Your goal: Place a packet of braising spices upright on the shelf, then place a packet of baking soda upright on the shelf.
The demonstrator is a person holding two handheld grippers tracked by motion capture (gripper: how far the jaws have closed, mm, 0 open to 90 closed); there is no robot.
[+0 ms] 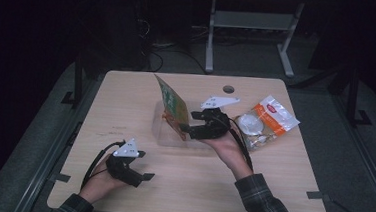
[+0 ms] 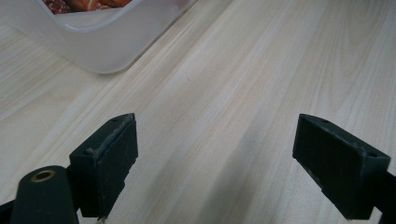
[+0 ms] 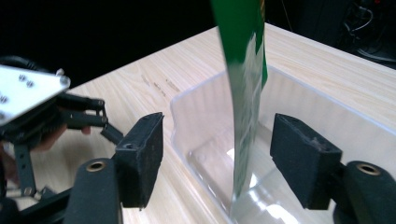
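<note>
On the wooden table (image 1: 126, 106), the right tool (image 3: 217, 154) stands apart around the green packet (image 3: 245, 93), not clamping it.

Glossy green packet (image 3: 243, 84), clear smooth plastic tub (image 3: 299, 107), matt pale wood-grain table (image 2: 261, 70).

Two black handheld grippers, the left gripper (image 1: 144, 165) and right gripper (image 1: 189, 121), each carry a pale three-cornered plate with small screws, blocky black jaws, brass-ringed pivots and a trailing black cable. Dark plaid sleeves.
</note>
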